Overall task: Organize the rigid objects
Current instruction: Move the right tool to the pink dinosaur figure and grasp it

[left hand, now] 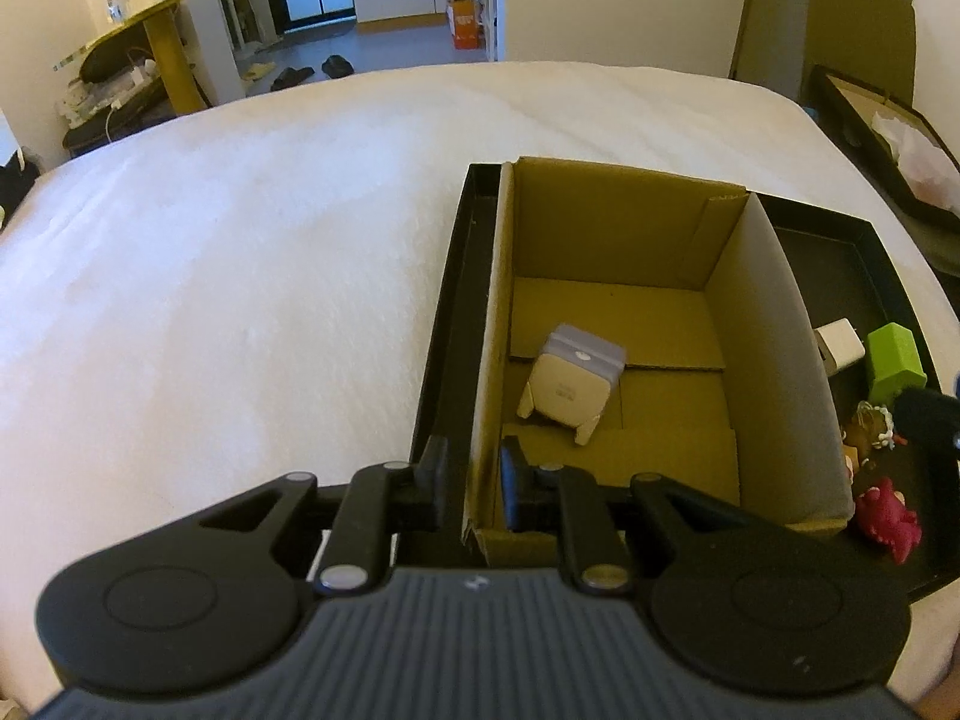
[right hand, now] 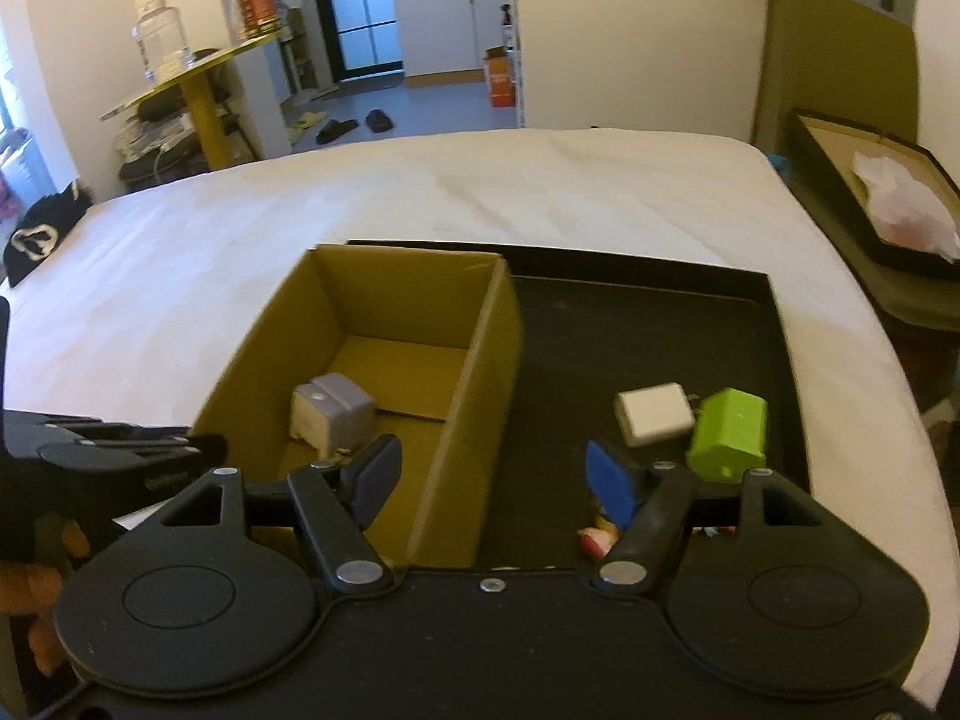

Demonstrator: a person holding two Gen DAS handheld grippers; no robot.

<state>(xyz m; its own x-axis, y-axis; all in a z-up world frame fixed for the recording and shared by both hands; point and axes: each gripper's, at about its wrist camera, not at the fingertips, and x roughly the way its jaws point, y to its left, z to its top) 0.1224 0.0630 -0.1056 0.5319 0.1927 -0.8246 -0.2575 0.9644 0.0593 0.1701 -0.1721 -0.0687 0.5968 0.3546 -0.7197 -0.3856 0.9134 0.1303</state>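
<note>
Left wrist view: the left claw (left hand: 470,480) clamps the cardboard box (left hand: 606,228) near wall at lower centre; a small grey-white cube (left hand: 570,381) lies inside.

Right wrist view: the right claw (right hand: 489,480) stands wide, empty, over the black tray (right hand: 636,324); white charger (right hand: 654,414) touches green block (right hand: 729,432) at centre right.

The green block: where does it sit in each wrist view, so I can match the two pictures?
Left wrist: green block at the far right edge, on the black tray, right of the cardboard box.
Right wrist: green block right of centre, just beyond the right gripper.
Shared landmark: the white adapter, immediately left of the block.
</note>
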